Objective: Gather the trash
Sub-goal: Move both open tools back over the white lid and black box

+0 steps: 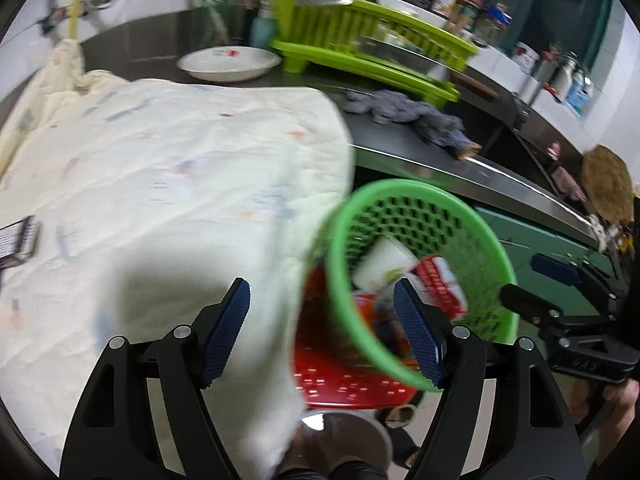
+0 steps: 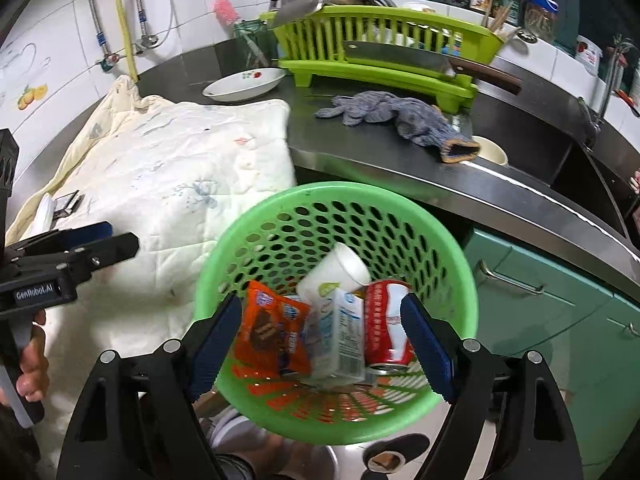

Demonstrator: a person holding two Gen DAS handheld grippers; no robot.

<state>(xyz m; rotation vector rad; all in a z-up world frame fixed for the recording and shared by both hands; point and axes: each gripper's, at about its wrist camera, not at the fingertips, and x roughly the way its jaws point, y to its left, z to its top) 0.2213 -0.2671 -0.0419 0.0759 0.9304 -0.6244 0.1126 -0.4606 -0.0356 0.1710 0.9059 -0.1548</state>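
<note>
The light, springy green basket [image 2: 340, 216], holding a cup, carton, can and wrapper beside the tabletop [image 2: 400, 148], sits between the right tongs [image 2: 324, 336], best gripped by its rim, while the left tongs [image 1: 320, 332] gape empty.

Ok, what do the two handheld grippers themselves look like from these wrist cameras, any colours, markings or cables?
Both match: the left gripper and right gripper have black frames with triangular cut-outs, silver round bolts at the pivots, and dark blue ribbed pads on the fingers. The left gripper's body carries white "GenRobot.AI" lettering, seen from the right wrist view. No cables or sleeves show.
</note>
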